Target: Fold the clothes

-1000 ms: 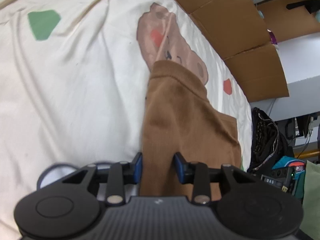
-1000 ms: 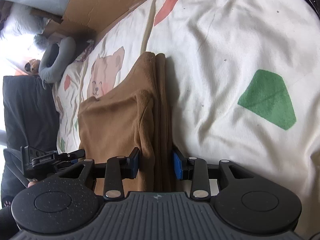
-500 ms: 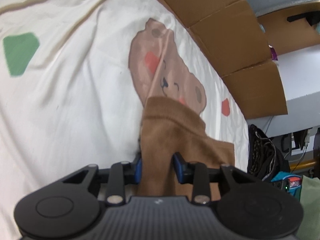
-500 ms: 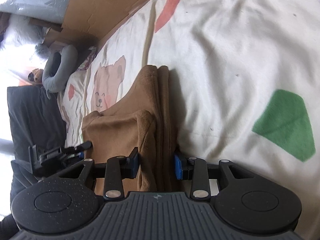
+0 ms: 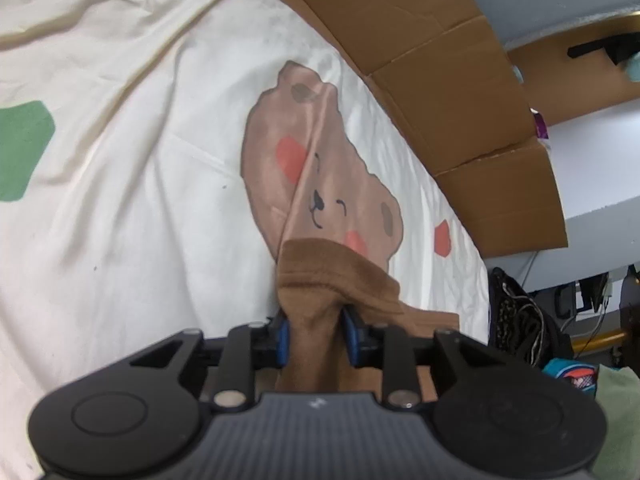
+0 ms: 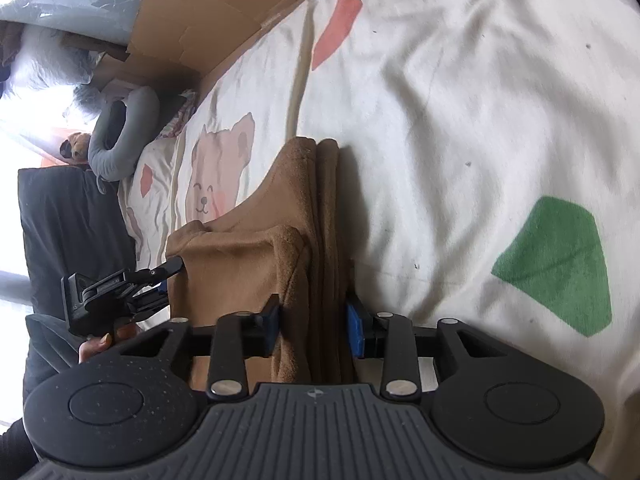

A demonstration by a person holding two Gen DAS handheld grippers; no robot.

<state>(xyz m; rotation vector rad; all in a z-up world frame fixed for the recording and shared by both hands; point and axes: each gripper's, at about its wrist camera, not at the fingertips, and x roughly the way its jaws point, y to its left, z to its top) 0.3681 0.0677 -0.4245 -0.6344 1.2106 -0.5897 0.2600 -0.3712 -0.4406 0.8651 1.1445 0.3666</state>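
Both grippers, left (image 5: 314, 334) and right (image 6: 314, 330), have jaws clenched on the brown garment (image 6: 256, 256), right loosening, so that thick bottom-center fold could slip onto the bed (image 6: 460, 120).

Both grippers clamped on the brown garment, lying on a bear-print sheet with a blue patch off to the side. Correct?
Nearly. The patch is green, not blue; both wrist views show it. The rest holds: the left gripper and right gripper each have the brown garment between their pads, on the bear-print sheet.
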